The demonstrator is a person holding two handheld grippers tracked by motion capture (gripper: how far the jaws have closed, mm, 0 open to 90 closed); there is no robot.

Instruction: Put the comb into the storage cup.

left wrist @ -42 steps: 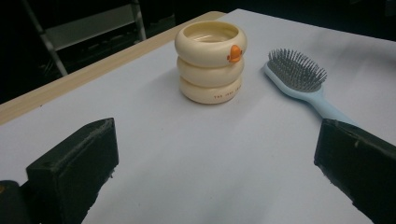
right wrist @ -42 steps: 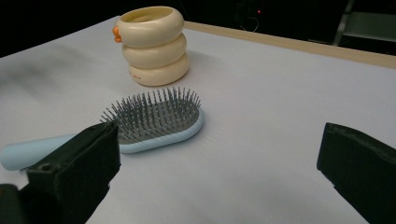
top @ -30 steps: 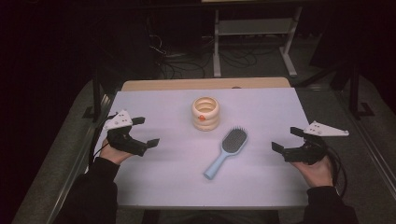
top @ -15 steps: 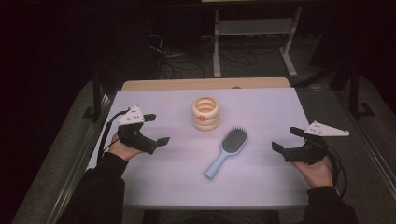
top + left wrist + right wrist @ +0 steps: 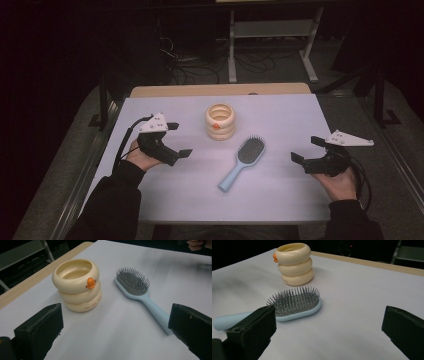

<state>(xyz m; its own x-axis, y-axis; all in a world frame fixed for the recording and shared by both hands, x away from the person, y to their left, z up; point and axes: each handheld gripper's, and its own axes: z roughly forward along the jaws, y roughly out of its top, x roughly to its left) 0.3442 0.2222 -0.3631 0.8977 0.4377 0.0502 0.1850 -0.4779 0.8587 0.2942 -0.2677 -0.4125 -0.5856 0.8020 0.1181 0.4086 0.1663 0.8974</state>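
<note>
Both grippers wide apart and empty, hairbrush lying between them on the worktop.

In the high view the light blue hairbrush lies bristles up at the centre of the frame, its handle slanting toward the lower left, on the pale worktop. The left gripper hovers at centre left, fingers spread wide, holding nothing, well apart from the brush. The right gripper sits at centre right, fingers equally wide and empty, also clear of the brush. Just above the brush head stands a cream ringed cup with an orange duck bill. In the left gripper view the hairbrush lies ahead, between the two fingers.
</note>
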